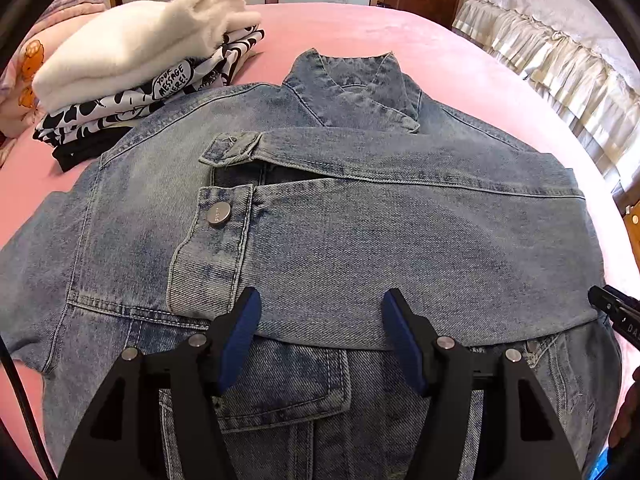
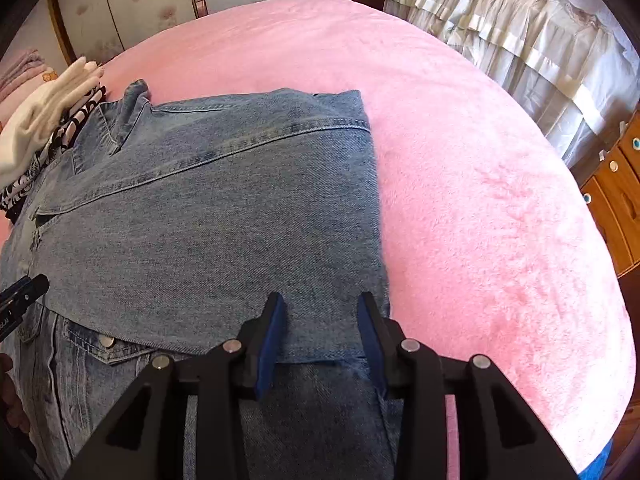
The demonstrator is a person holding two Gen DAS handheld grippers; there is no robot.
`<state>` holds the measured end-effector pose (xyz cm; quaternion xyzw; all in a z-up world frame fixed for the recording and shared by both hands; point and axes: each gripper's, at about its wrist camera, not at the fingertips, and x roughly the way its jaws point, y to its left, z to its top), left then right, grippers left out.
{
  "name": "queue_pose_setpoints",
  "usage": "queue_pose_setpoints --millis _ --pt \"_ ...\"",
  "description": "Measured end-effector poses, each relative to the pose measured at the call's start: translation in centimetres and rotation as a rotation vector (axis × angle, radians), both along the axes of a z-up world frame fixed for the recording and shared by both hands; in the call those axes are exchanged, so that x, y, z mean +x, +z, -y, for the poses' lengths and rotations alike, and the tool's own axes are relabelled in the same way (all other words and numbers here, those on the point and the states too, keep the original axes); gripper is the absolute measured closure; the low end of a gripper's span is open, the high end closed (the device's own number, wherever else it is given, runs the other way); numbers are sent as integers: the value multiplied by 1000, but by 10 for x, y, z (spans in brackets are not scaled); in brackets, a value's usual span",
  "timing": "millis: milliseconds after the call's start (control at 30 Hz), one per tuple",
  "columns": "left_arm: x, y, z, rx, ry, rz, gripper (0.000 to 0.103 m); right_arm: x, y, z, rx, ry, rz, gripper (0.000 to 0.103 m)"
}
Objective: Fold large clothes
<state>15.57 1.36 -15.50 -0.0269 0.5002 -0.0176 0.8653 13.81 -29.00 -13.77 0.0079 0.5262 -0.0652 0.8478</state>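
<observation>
A blue denim jacket (image 1: 360,232) lies flat on the pink bed (image 1: 360,28), collar at the far end, with both sleeves folded across its chest. My left gripper (image 1: 320,300) is open and empty just above the lower sleeve's near edge. The right gripper's tip (image 1: 612,308) shows at the right edge of the left wrist view. In the right wrist view the jacket (image 2: 208,208) fills the left half. My right gripper (image 2: 322,300) is open and empty over the folded sleeve near the jacket's right edge. The left gripper's tip (image 2: 24,292) shows at left.
A stack of folded clothes (image 1: 132,76), white fleece on top, sits at the far left by the jacket's shoulder. The pink bed (image 2: 500,208) stretches to the right. A second bed with a ruffled cream cover (image 2: 520,28) and a wooden drawer unit (image 2: 616,200) stand beyond.
</observation>
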Motion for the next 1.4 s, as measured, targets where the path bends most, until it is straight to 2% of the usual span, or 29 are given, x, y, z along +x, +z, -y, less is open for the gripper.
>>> queue_pose_setpoints --millis 133,200,300,533,700,833,1033,1133,1200,1300,1400 --pt "0 5 1 17 -10 -12 41 5 0 -13 -79 12 -10 63" --pt "-5 11 3 54 -3 -19 41 2 3 -15 -87 14 -14 63" --pt "-14 19 2 81 0 -17 41 -5 12 -16 -69 15 -8 63" --pt "-47 50 -18 51 34 -8 41 -32 38 -32 -17 40 -1 63" --pt "-79 83 -46 41 67 29 40 -57 60 -52 6 69 17 63" --pt "-108 106 -81 55 117 69 32 -76 81 -81 33 117 38 63" --pt "-149 128 -156 55 234 112 31 -94 114 -141 41 215 98 62" --pt "-164 134 -201 23 307 124 31 -98 129 -177 63 261 128 55" --pt "-163 139 -234 -24 370 112 31 -99 138 -207 76 291 148 54" --pt "-164 144 -271 -112 404 122 31 -97 146 -247 80 329 162 54" --pt "-166 145 -305 -83 413 130 31 -98 150 -290 72 390 171 54"
